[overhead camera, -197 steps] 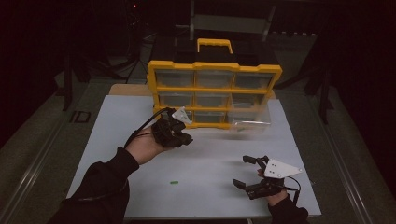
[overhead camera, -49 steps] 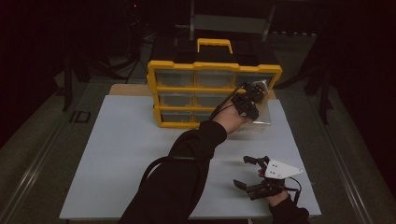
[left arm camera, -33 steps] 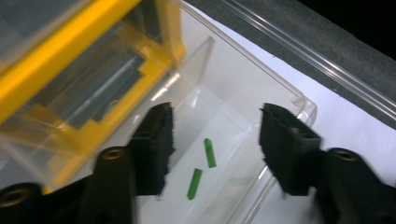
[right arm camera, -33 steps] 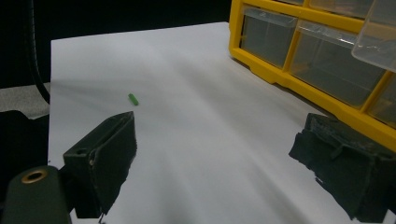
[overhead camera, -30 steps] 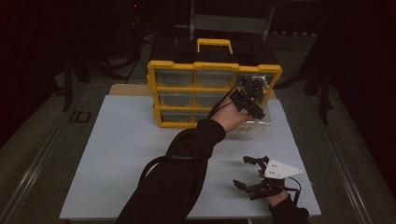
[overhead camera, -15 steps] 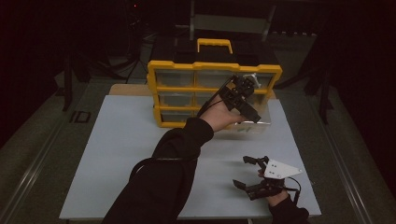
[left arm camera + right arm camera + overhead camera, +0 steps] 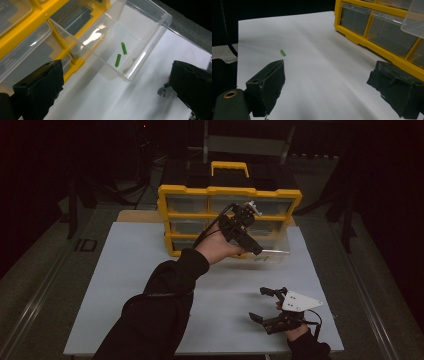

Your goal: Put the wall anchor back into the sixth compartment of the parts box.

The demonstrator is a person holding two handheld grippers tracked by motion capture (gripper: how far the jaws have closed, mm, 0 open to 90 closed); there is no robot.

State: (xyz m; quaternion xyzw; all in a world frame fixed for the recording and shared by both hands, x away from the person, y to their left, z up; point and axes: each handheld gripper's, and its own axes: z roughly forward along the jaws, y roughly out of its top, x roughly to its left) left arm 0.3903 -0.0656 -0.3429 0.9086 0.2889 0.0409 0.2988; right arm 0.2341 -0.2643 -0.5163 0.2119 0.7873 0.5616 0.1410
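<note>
- Left gripper view: left gripper (image 7: 117, 97) jaws wide, empty; pulled-out clear drawer (image 7: 130, 42) at the organizer (image 7: 57, 37) holds two green pieces (image 7: 118, 60).
- Right gripper view: right gripper (image 7: 324, 87) gapes, empty; one green piece (image 7: 283, 52) near the table's (image 7: 317, 65) far edge.

Organizer (image 7: 227, 200) and pulled-out drawer (image 7: 140, 35) block the back; front seemingly open.

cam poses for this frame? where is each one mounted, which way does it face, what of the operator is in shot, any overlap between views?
High view: fixed above the person's side, facing forward and down on the table; both forearms, left tool, right tool.
Left gripper view: rides the left tool, looking at the pulled-out clear drawer; own open jaws.
Right gripper view: rides the right tool, looking across the table; own open jaws.
Shared: yellow organizer in all three.
</note>
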